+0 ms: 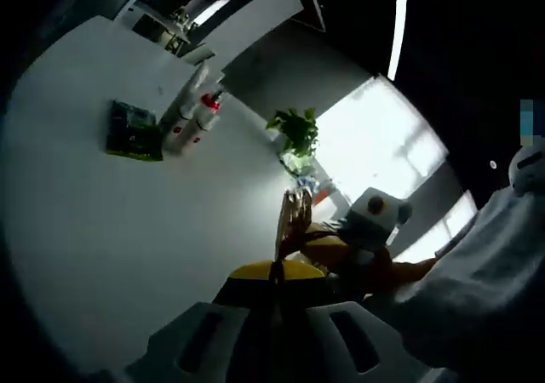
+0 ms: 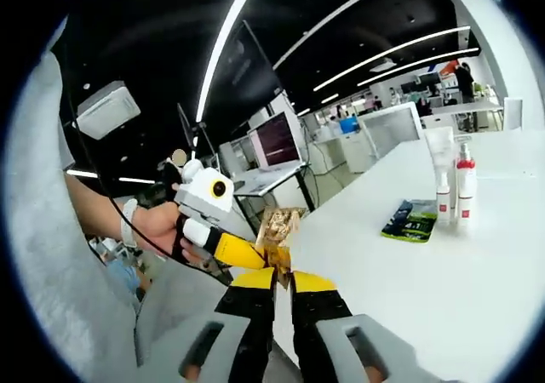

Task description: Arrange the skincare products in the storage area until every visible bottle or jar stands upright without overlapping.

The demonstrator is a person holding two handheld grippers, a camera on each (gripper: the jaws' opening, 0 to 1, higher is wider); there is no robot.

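My right tongs (image 2: 283, 274) rise from the bottom centre of the right gripper view, jaws pressed together, apparently nipping a small crinkly tan packet (image 2: 278, 227) at the tips. My left tongs (image 2: 223, 248) enter that view from the left, held in my hand (image 2: 157, 225), and touch the same packet.

In the left gripper view the left tongs (image 1: 277, 272) come up at bottom centre, jaws closed, the tan packet (image 1: 295, 213) at the tips. Both pairs sit at the near edge of the white worktop (image 2: 409, 289).

The skincare group is well apart from the tongs: right of frame in the right gripper view, upper left in the left gripper view.
- White tube (image 2: 440, 157) upright, long axis vertical.
- Red-capped bottle (image 2: 465, 183) upright, just beside the tube.
- Small white bottle (image 2: 443, 197) upright in front, close to both; touching or not, I cannot tell.
- Green sachet (image 2: 410, 220) lying flat, long axis running toward the bottles, just beside them.

Judgement: right tongs have the straighter line to the group.
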